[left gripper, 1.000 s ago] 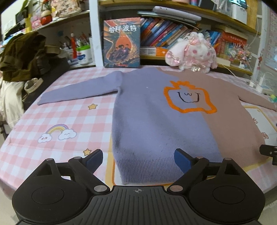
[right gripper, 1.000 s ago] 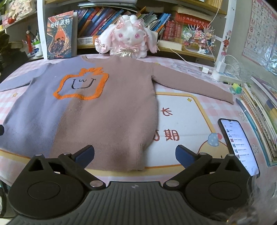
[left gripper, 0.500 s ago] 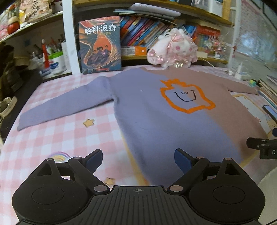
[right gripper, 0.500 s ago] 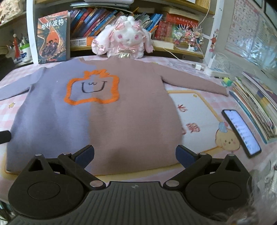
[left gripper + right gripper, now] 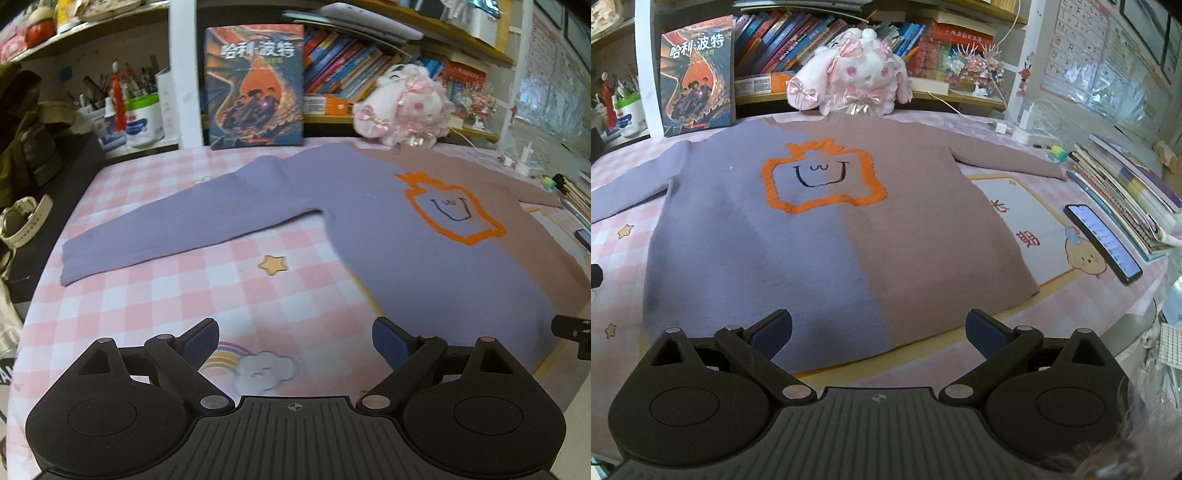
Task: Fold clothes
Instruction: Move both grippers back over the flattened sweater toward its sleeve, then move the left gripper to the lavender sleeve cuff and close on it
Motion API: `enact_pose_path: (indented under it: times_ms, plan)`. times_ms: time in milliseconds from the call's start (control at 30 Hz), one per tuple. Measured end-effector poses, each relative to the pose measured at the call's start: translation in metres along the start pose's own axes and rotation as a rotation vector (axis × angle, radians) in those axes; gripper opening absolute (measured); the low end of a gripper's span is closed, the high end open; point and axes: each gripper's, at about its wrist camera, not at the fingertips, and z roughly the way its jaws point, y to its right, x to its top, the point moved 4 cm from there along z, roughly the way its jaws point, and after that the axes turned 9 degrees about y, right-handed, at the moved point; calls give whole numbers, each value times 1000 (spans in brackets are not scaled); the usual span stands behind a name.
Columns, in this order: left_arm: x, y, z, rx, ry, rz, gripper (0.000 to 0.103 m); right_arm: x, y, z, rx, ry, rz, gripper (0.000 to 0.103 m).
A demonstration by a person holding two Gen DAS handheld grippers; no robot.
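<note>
On the checked table, both grippers gape over the sweater (image 5: 827, 236); only the right view shows the phone (image 5: 1102, 243).

Bare tablecloth (image 5: 155, 295) lies lower left of the sweater (image 5: 406, 240); a phone (image 5: 1102, 242) and books (image 5: 1126, 192) crowd the right edge.

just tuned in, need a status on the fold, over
Left hand-held gripper and right hand-held gripper open, empty. Sweater flat, unfolded, sleeves out. Phone beside its right hem.
</note>
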Motion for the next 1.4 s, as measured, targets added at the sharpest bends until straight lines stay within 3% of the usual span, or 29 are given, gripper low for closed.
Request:
enact_pose_path:
  times_ms: [467, 1100, 1200, 1267, 1400]
  plan:
    - [8, -82, 17, 157, 19, -140, 93, 13, -29, 6, 4, 22, -42, 101]
    - [18, -174, 35, 357, 73, -393, 90, 13, -18, 10, -34, -10, -42, 101]
    - [17, -185, 40, 325, 87, -475, 81, 13, -15, 10, -42, -11, -37, 101]
    - [16, -192, 46, 314, 86, -537, 68, 12, -13, 10, -46, -12, -37, 101]
    - [19, -197, 53, 284, 105, -607, 59, 11, -11, 9, -51, -11, -41, 101]
